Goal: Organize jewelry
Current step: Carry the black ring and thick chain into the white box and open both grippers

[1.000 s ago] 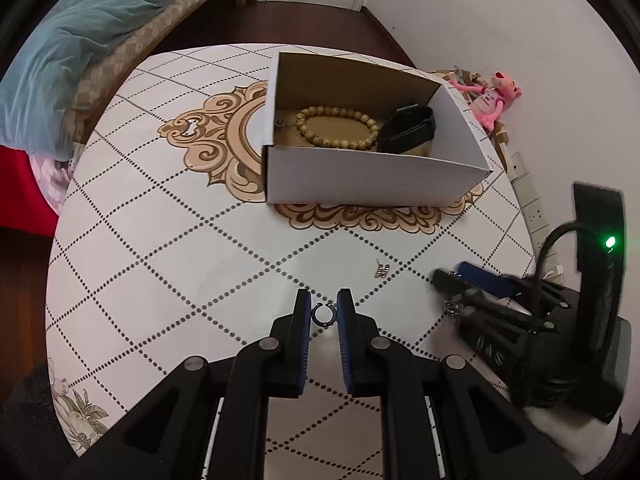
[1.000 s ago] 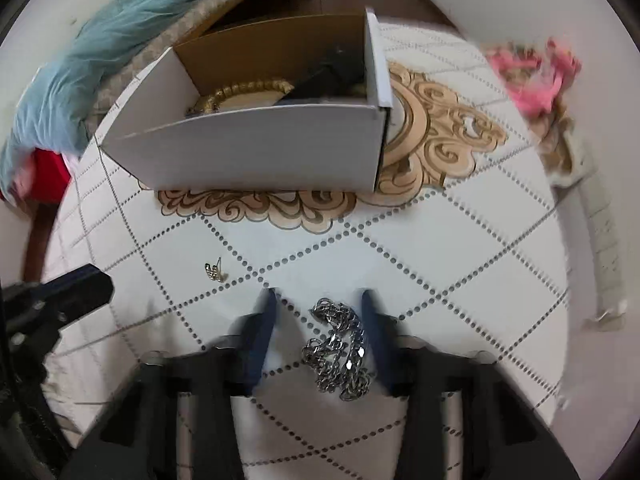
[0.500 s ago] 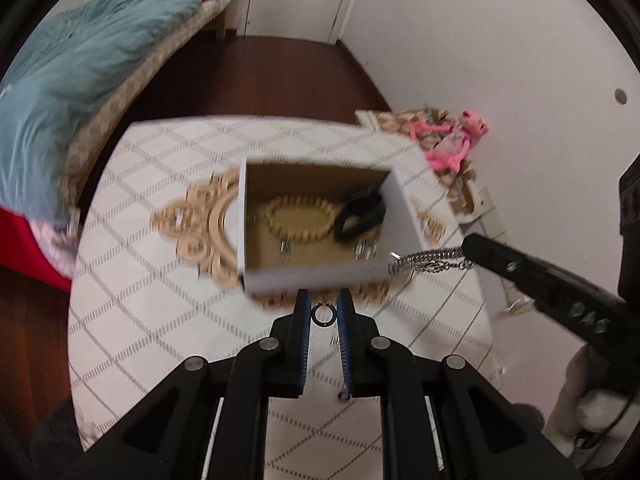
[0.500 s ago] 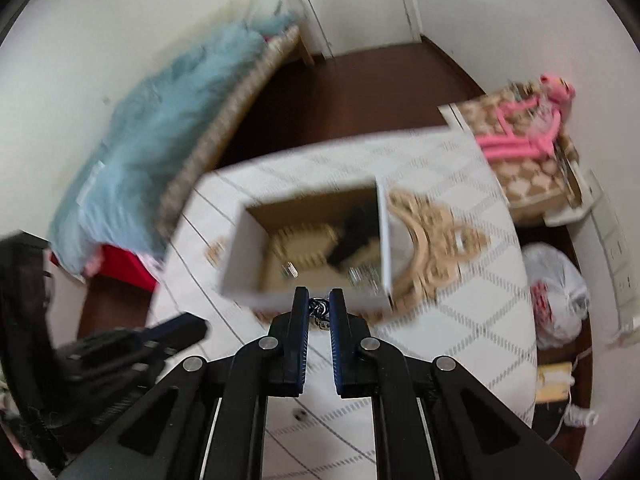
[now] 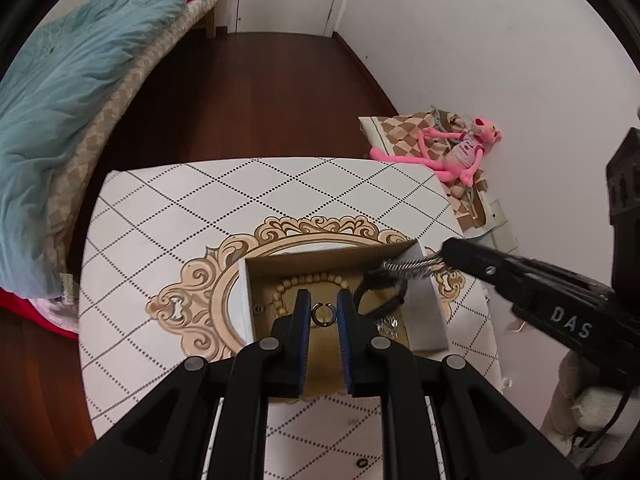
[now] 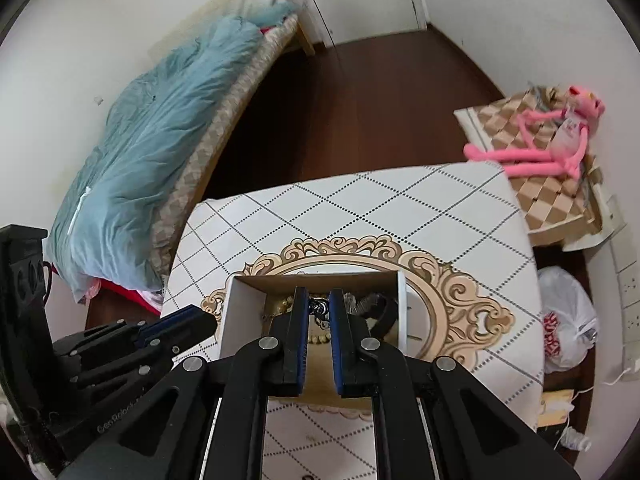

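Two hand-held grippers poised above an open cardboard box (image 5: 428, 320) on a patterned bench (image 5: 168, 240). The left hand-held gripper (image 5: 323, 314) is clenched on a small open ring (image 5: 322, 315), pinched across its width between the blue pads and hanging over the box interior. The right hand-held gripper (image 6: 319, 312) is clenched on a silver chain (image 6: 319, 309); its jaws have just been closing, with the links bunched between them. Handling, as judged: the ring is light, rigid, smooth metal, likely to twist or pop out of a flat pinch, so the hold belongs squarely across its band, clear of the gap; the chain is heavier, limp and self-draping, safe to take at any link, though its free length will swing and may catch on the box wall. Already in the box, ahead of and below both tips: a wooden bead bracelet (image 5: 312, 280), a black band (image 5: 380, 296) and some small sparkling pieces, too small to identify. The left wrist view alone shows the ring clearly, the chain stretching from the right tips over the far right box corner, and one small dark ring (image 5: 362, 463) lying on the bench behind the left tips. The right wrist view alone shows the chain's links inside its own jaws and the left hand-held gripper's tips just beside the box's left wall; there the ring cannot be seen.
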Tool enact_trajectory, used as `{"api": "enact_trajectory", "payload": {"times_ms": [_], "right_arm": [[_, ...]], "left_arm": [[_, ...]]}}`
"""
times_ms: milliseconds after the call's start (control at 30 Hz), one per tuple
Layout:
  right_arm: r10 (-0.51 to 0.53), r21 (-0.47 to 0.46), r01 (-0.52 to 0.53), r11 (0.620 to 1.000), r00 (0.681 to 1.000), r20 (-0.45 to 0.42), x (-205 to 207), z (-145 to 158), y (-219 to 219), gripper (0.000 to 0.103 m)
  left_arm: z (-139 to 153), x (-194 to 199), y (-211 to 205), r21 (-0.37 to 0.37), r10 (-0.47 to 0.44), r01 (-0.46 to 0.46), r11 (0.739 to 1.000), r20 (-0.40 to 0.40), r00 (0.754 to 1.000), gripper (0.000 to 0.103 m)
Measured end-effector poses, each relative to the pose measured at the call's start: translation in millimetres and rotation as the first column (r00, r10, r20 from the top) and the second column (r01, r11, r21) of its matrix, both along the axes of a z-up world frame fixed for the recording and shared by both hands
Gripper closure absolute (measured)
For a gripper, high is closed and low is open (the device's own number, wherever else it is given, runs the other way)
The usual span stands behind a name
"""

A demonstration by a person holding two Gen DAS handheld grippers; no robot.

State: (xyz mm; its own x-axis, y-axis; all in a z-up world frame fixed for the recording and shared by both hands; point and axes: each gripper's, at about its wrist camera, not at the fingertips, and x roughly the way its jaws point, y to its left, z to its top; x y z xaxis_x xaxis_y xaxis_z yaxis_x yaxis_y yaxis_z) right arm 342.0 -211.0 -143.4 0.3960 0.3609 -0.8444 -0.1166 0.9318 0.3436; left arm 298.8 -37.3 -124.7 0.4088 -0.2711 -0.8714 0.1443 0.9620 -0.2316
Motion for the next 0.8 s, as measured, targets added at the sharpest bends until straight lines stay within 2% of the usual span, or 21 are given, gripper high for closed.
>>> {"api": "enact_trajectory", "payload": {"times_ms": [133,200,233,267,300,333,367,467,533,567,600,667,767,800], "right_arm": [[0.013,0.001,-0.013,1.000,0.997,-0.080,25,-19,2,0.092],[0.013,-0.005,-0.013,1.000,0.991,-0.131,34,-27,1,0.091],[0.007,-0.010,-0.008,1.000,0.989,-0.150,36,-31,0,0.090],[0.008,-0.010,-0.009,1.000,0.986,-0.166,39,-34,-2,0.087],[0.004,-0.015,-0.007,1.000,0.985,-0.170,39,-35,-4,0.078],[-0.003,-0.029,-0.002,1.000,0.985,-0.170,38,-35,-6,0.072],[-0.004,-0.034,-0.002,0.999,0.986,-0.167,37,-33,-8,0.065],[-0.006,-0.071,-0.004,0.997,0.989,-0.146,31,-27,-11,0.063],[-0.005,-0.111,-0.009,0.994,0.992,-0.126,26,-23,-10,0.051],[-0.009,-0.140,-0.008,0.990,0.993,-0.116,22,-21,-10,0.040],[-0.007,-0.170,-0.011,0.985,0.994,-0.105,17,-20,-9,0.031],[-0.005,-0.217,-0.015,0.976,0.996,-0.092,8,-20,-8,0.025],[-0.009,-0.296,-0.015,0.955,0.997,-0.080,-9,-25,-5,0.004],[-0.007,-0.314,-0.019,0.949,0.997,-0.079,-15,-28,-3,0.004]], "left_arm": [[-9,18,1,-0.002,0.021,-0.021,1.000,-0.041,0.999,0.090],[-10,23,1,0.015,0.031,-0.030,0.999,-0.046,0.998,0.083],[-11,25,1,0.022,0.037,-0.036,0.999,-0.046,0.998,0.076],[-11,26,2,0.036,0.047,-0.045,0.998,-0.043,0.998,0.050],[-10,26,3,0.041,0.052,-0.050,0.998,-0.038,0.998,0.027],[-9,26,5,0.041,0.060,-0.059,0.997,-0.026,0.998,0.022],[-8,25,7,0.042,0.071,-0.070,0.997,-0.017,0.997,0.022],[-9,25,13,0.074,0.098,-0.096,0.993,-0.020,0.995,0.021],[-10,22,16,0.108,0.118,-0.116,0.987,-0.016,0.993,0.013],[-11,20,18,0.128,0.129,-0.127,0.984,-0.012,0.992,0.005],[-11,17,19,0.145,0.137,-0.134,0.980,-0.007,0.991,0.002],[-14,10,21,0.172,0.150,-0.148,0.974,0.001,0.989,0.002],[-19,-2,23,0.214,0.178,-0.178,0.960,0.020,0.984,0.002],[-22,-8,23,0.230,0.181,-0.183,0.956,0.027,0.983,0.002]]}}
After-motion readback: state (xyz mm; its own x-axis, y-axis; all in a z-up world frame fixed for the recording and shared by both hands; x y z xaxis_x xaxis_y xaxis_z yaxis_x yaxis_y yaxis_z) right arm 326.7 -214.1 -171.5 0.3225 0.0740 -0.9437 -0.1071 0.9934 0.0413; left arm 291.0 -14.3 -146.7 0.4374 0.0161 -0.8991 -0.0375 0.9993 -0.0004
